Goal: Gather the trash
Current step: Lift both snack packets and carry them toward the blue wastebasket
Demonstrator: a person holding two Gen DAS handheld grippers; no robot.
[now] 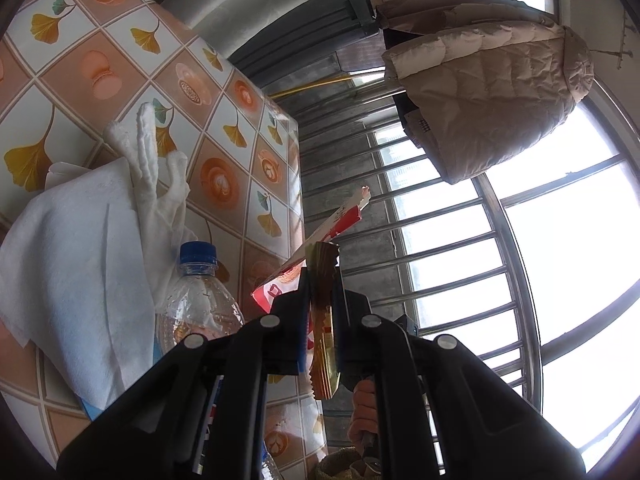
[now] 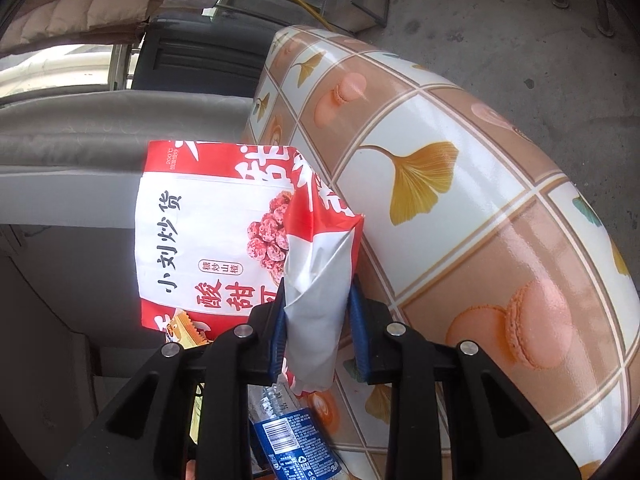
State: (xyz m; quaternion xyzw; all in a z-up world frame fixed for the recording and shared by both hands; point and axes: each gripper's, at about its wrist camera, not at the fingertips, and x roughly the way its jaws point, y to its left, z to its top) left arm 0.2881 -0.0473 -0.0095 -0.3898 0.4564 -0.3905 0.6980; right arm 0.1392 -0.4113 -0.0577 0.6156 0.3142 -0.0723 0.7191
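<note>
Your right tongs [image 2: 316, 320] pinch the red snack bag's [image 2: 208, 236] torn mouth, left tongs [image 1: 322, 304] clamp a gold wrapper [image 1: 324, 280] beside it, likely for bagging.

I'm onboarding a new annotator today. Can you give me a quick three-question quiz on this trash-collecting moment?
1. True or false: the left gripper is shut on a gold wrapper.
2. What does the right gripper hold? A) the plastic bottle B) the red-and-white snack bag C) the white towel
3. Fill in: the plastic bottle lying by the white towel has a ____ cap.

Key: 1 true; 2 B; 3 blue.
</note>
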